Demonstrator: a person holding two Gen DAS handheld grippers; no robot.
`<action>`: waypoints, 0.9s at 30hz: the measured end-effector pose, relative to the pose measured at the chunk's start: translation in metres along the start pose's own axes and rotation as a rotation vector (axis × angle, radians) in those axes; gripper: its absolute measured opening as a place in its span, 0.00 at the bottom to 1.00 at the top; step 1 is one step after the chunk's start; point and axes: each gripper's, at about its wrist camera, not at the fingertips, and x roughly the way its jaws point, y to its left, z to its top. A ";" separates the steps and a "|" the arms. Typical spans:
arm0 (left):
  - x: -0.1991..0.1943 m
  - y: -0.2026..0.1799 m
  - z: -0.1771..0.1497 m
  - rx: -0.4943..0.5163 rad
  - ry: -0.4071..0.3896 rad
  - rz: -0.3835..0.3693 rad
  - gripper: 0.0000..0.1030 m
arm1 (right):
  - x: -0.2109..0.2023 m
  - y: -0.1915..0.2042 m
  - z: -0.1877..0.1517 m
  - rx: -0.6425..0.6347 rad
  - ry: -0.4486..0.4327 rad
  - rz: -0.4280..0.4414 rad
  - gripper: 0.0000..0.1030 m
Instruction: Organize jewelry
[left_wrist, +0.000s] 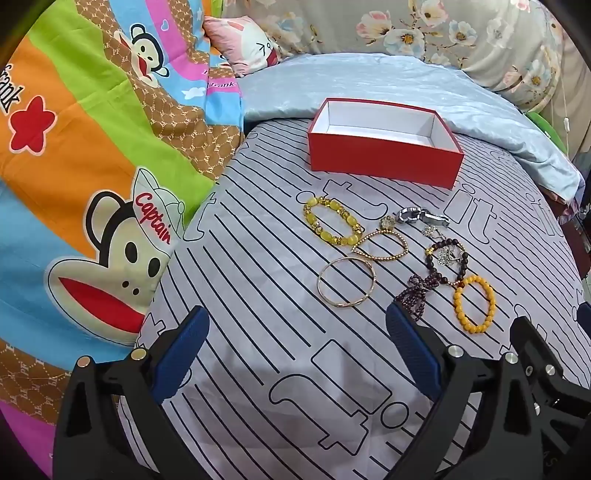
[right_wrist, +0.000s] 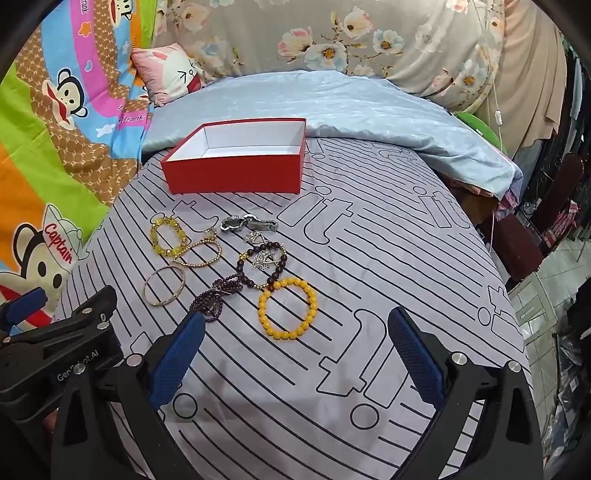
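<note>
An open red box (left_wrist: 384, 162) (right_wrist: 236, 173) with a white empty inside sits on the striped grey sheet (left_wrist: 258, 295). In front of it lie a yellow crystal bracelet (left_wrist: 334, 221) (right_wrist: 166, 236), a gold bead chain (left_wrist: 382, 245) (right_wrist: 201, 253), a thin gold bangle (left_wrist: 346, 282) (right_wrist: 163, 285), a silver watch (left_wrist: 421, 218) (right_wrist: 247, 224), dark purple beads (left_wrist: 428, 280) (right_wrist: 258, 269) and an orange bead bracelet (left_wrist: 474, 304) (right_wrist: 287, 308). My left gripper (left_wrist: 297, 350) is open and empty, short of the bangle. My right gripper (right_wrist: 295, 354) is open and empty, just short of the orange bracelet.
A colourful cartoon quilt (left_wrist: 74, 166) lies on the left. A light blue blanket (left_wrist: 369, 85) and floral bedding (right_wrist: 332, 40) lie behind the box. The bed's edge drops off at the right, with a chair (right_wrist: 535, 229) and floor beyond.
</note>
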 end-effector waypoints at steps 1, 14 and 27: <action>0.000 0.000 0.000 -0.001 0.000 -0.001 0.91 | 0.001 0.000 -0.001 0.000 -0.002 0.001 0.95; 0.003 -0.001 0.002 -0.011 0.000 -0.006 0.91 | 0.004 -0.001 0.003 0.002 -0.002 0.001 0.95; 0.006 0.003 0.005 -0.014 0.004 -0.004 0.91 | 0.007 0.000 0.003 0.001 -0.005 -0.001 0.95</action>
